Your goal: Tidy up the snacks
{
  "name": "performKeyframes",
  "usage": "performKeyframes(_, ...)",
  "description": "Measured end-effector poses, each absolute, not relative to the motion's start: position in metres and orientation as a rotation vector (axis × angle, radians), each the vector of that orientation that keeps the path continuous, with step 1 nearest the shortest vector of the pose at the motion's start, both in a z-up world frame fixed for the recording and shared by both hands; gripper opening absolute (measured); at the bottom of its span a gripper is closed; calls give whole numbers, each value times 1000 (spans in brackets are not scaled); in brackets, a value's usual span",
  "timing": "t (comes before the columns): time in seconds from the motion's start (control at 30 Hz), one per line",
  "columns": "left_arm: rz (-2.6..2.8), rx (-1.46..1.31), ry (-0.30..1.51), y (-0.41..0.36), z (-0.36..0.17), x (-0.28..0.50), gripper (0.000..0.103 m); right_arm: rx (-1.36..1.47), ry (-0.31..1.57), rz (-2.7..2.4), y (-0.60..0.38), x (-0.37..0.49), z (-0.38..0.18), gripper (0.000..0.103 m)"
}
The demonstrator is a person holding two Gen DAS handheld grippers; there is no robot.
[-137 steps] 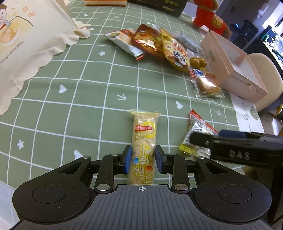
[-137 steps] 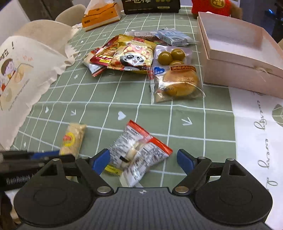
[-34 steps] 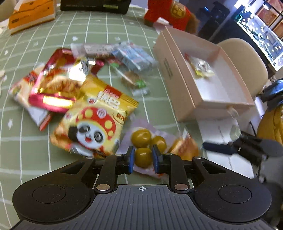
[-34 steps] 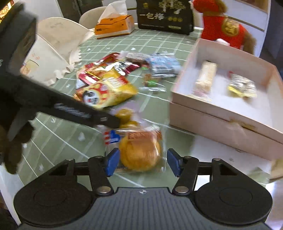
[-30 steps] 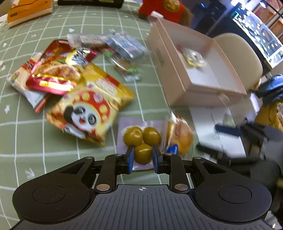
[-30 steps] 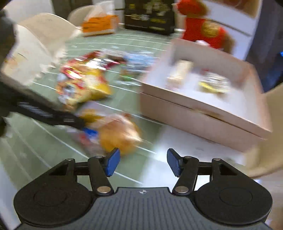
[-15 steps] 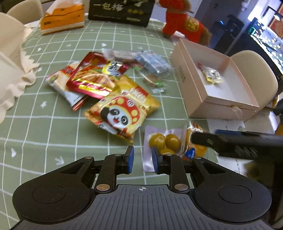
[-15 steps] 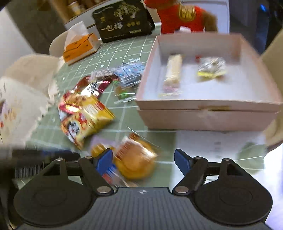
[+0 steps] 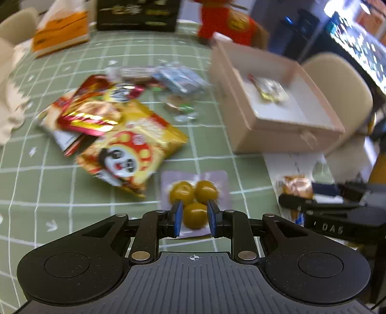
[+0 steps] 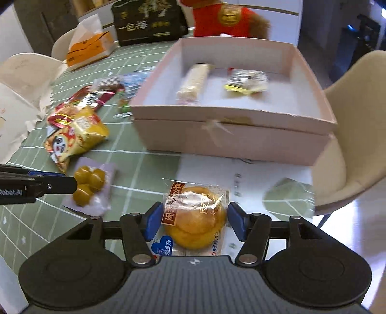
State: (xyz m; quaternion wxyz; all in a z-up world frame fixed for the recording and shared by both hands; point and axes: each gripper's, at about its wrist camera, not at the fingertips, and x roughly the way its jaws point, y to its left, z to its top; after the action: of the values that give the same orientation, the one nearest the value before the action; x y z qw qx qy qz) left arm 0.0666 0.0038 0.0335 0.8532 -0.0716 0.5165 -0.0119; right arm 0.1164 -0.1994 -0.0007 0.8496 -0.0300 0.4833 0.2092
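Observation:
A clear pack of three green plums (image 9: 193, 193) lies on the green checked cloth. My left gripper (image 9: 194, 215) is shut on it, its blue pads tight against the nearest plum. My right gripper (image 10: 195, 222) holds a wrapped round bun (image 10: 195, 217) over a white sheet (image 10: 253, 178). Its jaws are closing, and both pads touch the wrapper's sides. Just behind stands the open pink box (image 10: 229, 135), with a pale snack bar (image 10: 193, 82) and a small silver-yellow pack (image 10: 246, 82) inside. The right wrist view shows the left gripper (image 10: 60, 184) from the side, at the plum pack (image 10: 91, 186).
A yellow panda bag (image 9: 125, 154), a red packet (image 9: 91, 113) and blue-wrapped packs (image 9: 178, 77) lie left of the box. At the far edge stand an orange tissue box (image 10: 89, 48), a black box (image 10: 147, 21) and a red plush toy (image 10: 226, 17). A beige chair (image 10: 349, 120) stands to the right.
My left gripper has come forward until the nearest plum sits between its pads. The bun has moved right, away from the plums, onto the white sheet. My right jaws have narrowed onto it.

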Motion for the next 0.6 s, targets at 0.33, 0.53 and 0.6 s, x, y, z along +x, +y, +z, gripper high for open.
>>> performKeyframes(0.33,-39,-85,1095,-9,26,69,41,-172,946,420,-180,101,-10,86)
performKeyframes(0.53,-23,-113,1106,-1,24,81,44,-144,915,393,-185,96,-15,95)
performKeyframes(0.6,-29,-111,1107,-5,21,86,46,-137,906,381,-185,94,-16,97)
